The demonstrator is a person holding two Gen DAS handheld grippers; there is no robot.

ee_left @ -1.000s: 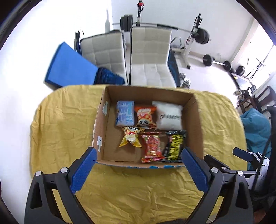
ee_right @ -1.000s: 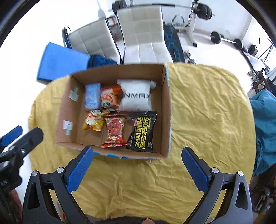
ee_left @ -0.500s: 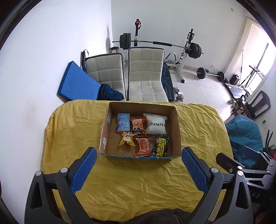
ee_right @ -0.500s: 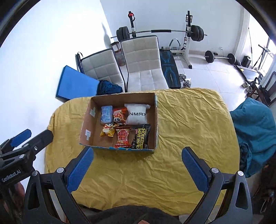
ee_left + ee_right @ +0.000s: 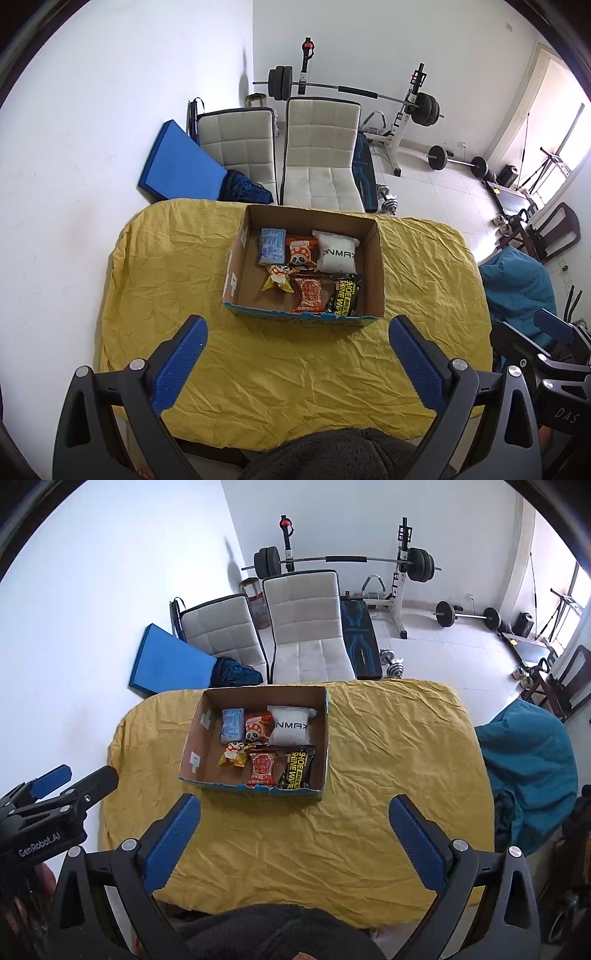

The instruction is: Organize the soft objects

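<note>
A cardboard box (image 5: pixel 376 266) is set on a table covered by a yellow cloth (image 5: pixel 166 280). Six soft packs are laid inside it in two rows. In the far row a blue pack (image 5: pixel 272 246), a panda snack (image 5: pixel 301 252) and a white pouch (image 5: pixel 338 252) are placed side by side. In the near row a yellow snack (image 5: pixel 279 278), a red pack (image 5: pixel 309 295) and a black wipes pack (image 5: pixel 345 294) are seen. The left gripper (image 5: pixel 297 360) is held above the near part of the table, jaws spread wide, with nothing gripped. The right gripper (image 5: pixel 295 836) is likewise held wide open and empty, well apart from the box. Two white chairs (image 5: pixel 319 155) and a barbell rack (image 5: pixel 413 107) are seen beyond the table.
</note>
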